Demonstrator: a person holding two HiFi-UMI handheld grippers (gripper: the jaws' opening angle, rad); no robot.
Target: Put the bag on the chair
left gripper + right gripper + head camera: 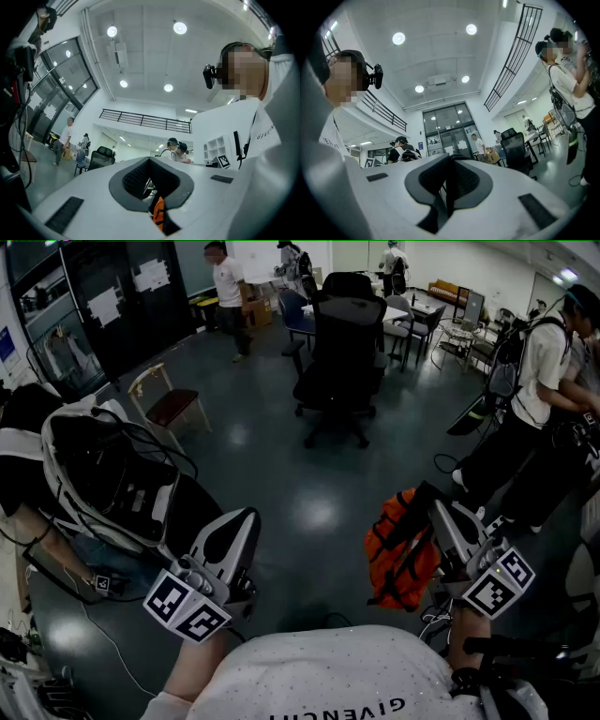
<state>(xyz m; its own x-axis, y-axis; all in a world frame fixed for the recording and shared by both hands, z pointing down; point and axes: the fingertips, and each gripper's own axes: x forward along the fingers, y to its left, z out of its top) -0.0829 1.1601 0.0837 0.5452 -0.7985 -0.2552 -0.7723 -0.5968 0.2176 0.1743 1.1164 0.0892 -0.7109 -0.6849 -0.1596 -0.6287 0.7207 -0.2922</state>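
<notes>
An orange bag (401, 557) with black straps hangs at the lower right of the head view, above the dark floor. My right gripper (433, 507) is shut on one of its black straps (449, 192), which runs down between the pads in the right gripper view. My left gripper (251, 514) is shut and holds nothing, a good way left of the bag. A sliver of the orange bag (159, 213) shows below its jaws in the left gripper view. A black office chair (342, 352) stands farther ahead in the middle of the room.
A black and white backpack (103, 474) lies at the left beside a seated person. A small wooden chair (169, 404) stands behind it. A person (539, 399) with a backpack stands at the right. Tables, chairs and people fill the far end.
</notes>
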